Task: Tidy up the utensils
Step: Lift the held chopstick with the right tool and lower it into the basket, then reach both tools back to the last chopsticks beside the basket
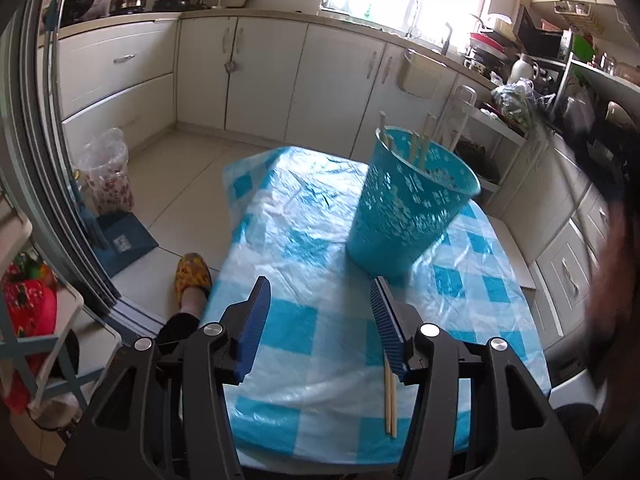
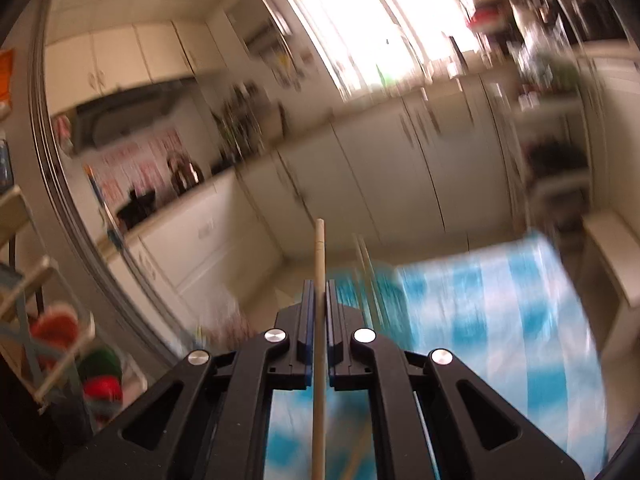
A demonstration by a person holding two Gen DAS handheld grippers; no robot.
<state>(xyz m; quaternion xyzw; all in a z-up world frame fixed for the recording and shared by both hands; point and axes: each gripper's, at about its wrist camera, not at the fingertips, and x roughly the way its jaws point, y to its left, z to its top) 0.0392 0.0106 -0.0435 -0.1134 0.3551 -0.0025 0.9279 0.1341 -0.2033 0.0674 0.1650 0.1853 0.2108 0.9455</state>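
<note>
A turquoise perforated bucket (image 1: 404,208) stands on the blue-and-white checked table (image 1: 320,344) with several wooden chopsticks (image 1: 420,144) upright inside. My left gripper (image 1: 320,304) is open and empty above the table, just in front of the bucket. A pair of chopsticks (image 1: 390,400) lies on the cloth by its right finger. My right gripper (image 2: 319,300) is shut on one wooden chopstick (image 2: 319,248) that points forward and up. That view is blurred; the bucket's chopsticks (image 2: 366,268) show just to its right.
White kitchen cabinets (image 1: 260,76) line the far wall, with a cluttered shelf rack (image 1: 532,92) at right. A person's foot in a yellow slipper (image 1: 192,276) is beside the table's left edge. A plastic bag (image 1: 106,176) and blue dustpan (image 1: 124,240) sit on the floor.
</note>
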